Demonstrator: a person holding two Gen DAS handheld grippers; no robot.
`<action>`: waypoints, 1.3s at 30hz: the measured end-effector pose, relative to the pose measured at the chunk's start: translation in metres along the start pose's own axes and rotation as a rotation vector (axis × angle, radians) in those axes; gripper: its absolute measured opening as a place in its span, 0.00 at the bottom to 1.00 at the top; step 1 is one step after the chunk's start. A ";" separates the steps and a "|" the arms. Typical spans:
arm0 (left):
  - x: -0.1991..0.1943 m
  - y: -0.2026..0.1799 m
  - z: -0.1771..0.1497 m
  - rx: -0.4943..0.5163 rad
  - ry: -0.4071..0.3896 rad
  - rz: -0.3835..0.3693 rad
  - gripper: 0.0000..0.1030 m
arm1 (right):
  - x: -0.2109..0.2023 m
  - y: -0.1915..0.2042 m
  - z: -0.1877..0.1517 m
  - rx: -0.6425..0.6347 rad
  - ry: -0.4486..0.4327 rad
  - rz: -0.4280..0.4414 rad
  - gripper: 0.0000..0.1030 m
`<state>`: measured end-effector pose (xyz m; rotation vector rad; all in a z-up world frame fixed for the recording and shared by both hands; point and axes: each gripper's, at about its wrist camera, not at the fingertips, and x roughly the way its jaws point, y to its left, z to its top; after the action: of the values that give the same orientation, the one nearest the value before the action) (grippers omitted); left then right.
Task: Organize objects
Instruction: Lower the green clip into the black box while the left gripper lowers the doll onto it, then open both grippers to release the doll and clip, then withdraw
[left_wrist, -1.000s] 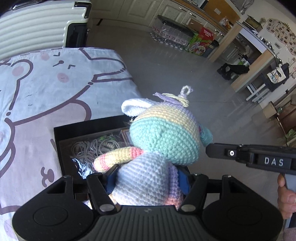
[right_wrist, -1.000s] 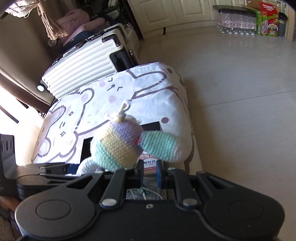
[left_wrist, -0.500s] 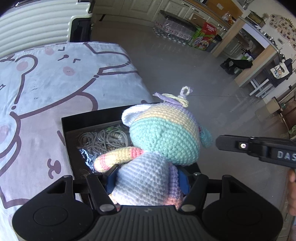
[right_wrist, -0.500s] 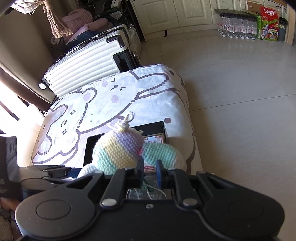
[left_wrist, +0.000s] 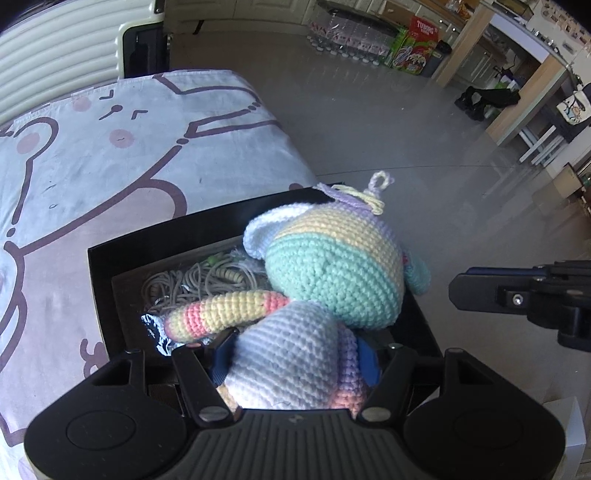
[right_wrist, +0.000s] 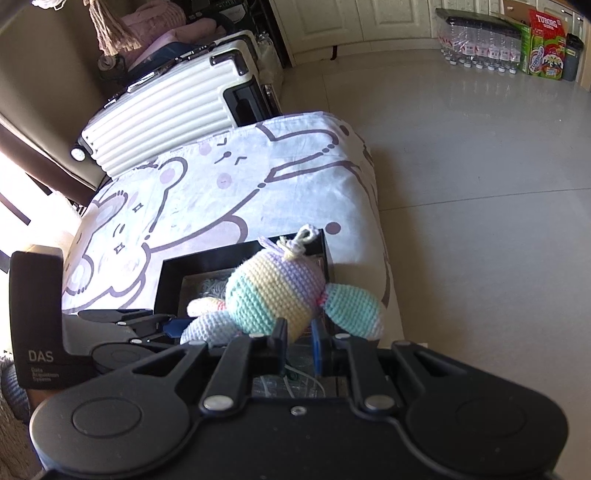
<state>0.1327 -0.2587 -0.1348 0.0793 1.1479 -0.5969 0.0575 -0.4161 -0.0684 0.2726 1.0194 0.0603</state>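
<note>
My left gripper (left_wrist: 295, 354) is shut on the body of a pastel crochet toy (left_wrist: 328, 273), holding it just over an open black box (left_wrist: 166, 236) on the cartoon-print bedsheet (left_wrist: 110, 147). The box holds coiled grey cables (left_wrist: 192, 280) and a foil packet (left_wrist: 155, 332). In the right wrist view the toy (right_wrist: 273, 291) hangs over the box (right_wrist: 207, 262). My right gripper (right_wrist: 299, 343) is nearly closed and empty, just right of the toy; its finger (left_wrist: 498, 291) shows in the left wrist view.
A white ribbed suitcase (right_wrist: 173, 107) stands beyond the bed's far end. Tiled floor (right_wrist: 461, 184) lies to the right. Bottled water packs and a carton (right_wrist: 543, 44) sit by the far cabinets. The left gripper body (right_wrist: 40, 325) is at the left.
The toy has come down toward the box. The left gripper moved forward over it. The right gripper moved along with it.
</note>
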 end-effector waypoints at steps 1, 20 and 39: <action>0.002 -0.001 0.000 0.007 -0.002 0.016 0.65 | 0.001 0.000 0.000 -0.001 0.002 -0.001 0.14; -0.031 -0.001 0.001 0.032 -0.078 0.133 0.97 | -0.002 0.006 -0.001 0.020 -0.032 -0.025 0.15; -0.124 0.030 -0.029 -0.051 -0.180 0.262 0.97 | -0.032 0.036 -0.012 0.022 -0.131 -0.082 0.23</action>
<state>0.0892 -0.1735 -0.0462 0.1276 0.9578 -0.3347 0.0330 -0.3843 -0.0384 0.2512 0.9009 -0.0426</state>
